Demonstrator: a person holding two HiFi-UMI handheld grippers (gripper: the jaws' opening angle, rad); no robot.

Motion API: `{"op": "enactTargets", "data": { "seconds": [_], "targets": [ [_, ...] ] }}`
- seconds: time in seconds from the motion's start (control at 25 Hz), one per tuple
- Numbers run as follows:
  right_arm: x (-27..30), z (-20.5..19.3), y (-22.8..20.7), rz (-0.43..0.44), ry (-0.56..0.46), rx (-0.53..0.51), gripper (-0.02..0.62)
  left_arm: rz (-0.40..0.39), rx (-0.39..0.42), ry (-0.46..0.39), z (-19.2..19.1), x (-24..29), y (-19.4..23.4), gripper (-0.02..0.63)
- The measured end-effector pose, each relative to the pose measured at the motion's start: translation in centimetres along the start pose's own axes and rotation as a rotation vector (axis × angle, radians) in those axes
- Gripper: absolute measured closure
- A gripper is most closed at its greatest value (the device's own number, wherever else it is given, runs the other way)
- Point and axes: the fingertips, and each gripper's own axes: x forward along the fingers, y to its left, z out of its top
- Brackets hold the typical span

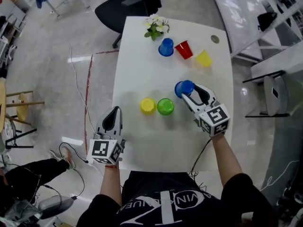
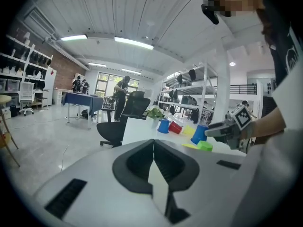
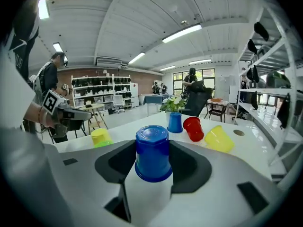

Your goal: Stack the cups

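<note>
My right gripper (image 1: 187, 91) is shut on a blue cup (image 1: 184, 88), held mouth down right of the table's middle; in the right gripper view this blue cup (image 3: 152, 151) sits between both jaws. A yellow cup (image 1: 147, 106) and a green cup (image 1: 165, 106) stand mouth down side by side, just left of it. Farther back a second blue cup (image 1: 166, 47) stands mouth down, with a red cup (image 1: 184, 49) and a yellow cup (image 1: 204, 58) lying on their sides. My left gripper (image 1: 112, 116) hovers at the table's front left edge, shut and holding nothing.
The white table (image 1: 142, 141) carries a small flower pot (image 1: 156, 26) at its far end and a round cable hole (image 1: 215, 39). A black office chair (image 1: 128, 8) stands beyond the table. Cables lie on the floor to the left.
</note>
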Motion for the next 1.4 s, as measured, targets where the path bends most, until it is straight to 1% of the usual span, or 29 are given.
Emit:
{"op": "enactTargets", "data": {
  "seconds": [0.2, 0.48, 0.72, 0.92, 1.4],
  "targets": [
    [-2.6, -3.3, 1.5, -0.025, 0.036, 0.046, 0.37, -0.005, 0.001, 0.004, 0.3, -0.1, -0.4, 0.601],
    [-3.1, -5.0, 3.3, -0.031, 0.044, 0.039, 0.37, -0.024, 0.017, 0.002, 0.7, -0.1, -1.1, 0.601],
    [-2.9, -5.8, 4.3, -0.015, 0.063, 0.008, 0.368, -0.029, 0.021, 0.003, 0.8, -0.1, -1.2, 0.601],
    [-3.1, -6.0, 4.8, -0.001, 0.06, 0.015, 0.368, -0.024, 0.019, 0.003, 0.8, -0.2, -1.2, 0.601],
    [-2.5, -6.3, 5.9, 0.07, 0.066, 0.002, 0.362, -0.015, 0.011, 0.002, 0.7, -0.3, -1.3, 0.601]
  ]
}}
